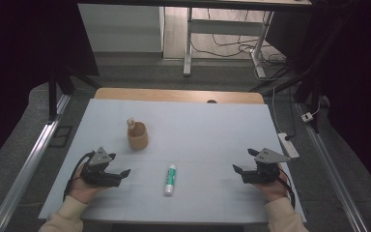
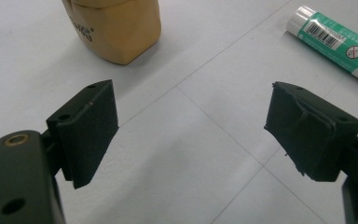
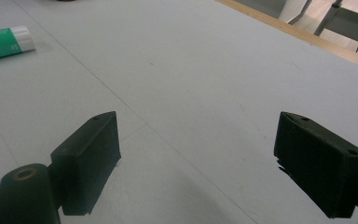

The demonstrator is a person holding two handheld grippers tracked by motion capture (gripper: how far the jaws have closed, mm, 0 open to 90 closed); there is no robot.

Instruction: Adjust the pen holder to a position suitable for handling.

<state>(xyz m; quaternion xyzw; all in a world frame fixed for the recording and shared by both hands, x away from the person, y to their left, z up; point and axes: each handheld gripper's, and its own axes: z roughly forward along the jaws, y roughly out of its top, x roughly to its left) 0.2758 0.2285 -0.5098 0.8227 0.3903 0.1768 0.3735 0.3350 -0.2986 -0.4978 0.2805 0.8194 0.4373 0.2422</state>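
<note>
On the pale grey table [image 1: 212,130] a white glue stick with a green label [image 1: 170,179] lies flat near the front edge, about midway between the 2 hands, its long axis running roughly front to back. Farther back and to the left stands a tan wooden cup [image 1: 138,136] with a small pale object sticking out of its top.

The left hand-held gripper [image 1: 121,173] rests low at the table's front left, held in the person's left hand [image 1: 83,187], its jaws spread wide with nothing between them and pointing toward the glue stick. In the left gripper view the cup [image 2: 114,28] sits ahead to the left and the glue stick [image 2: 338,39] ahead to the right, both well clear of the pads.

The right hand-held gripper [image 1: 240,166] sits at the front right in the right hand [image 1: 273,188], jaws likewise wide and empty, pointing inward. In the right gripper view the glue stick [image 3: 4,43] lies far off at the left edge.
</note>
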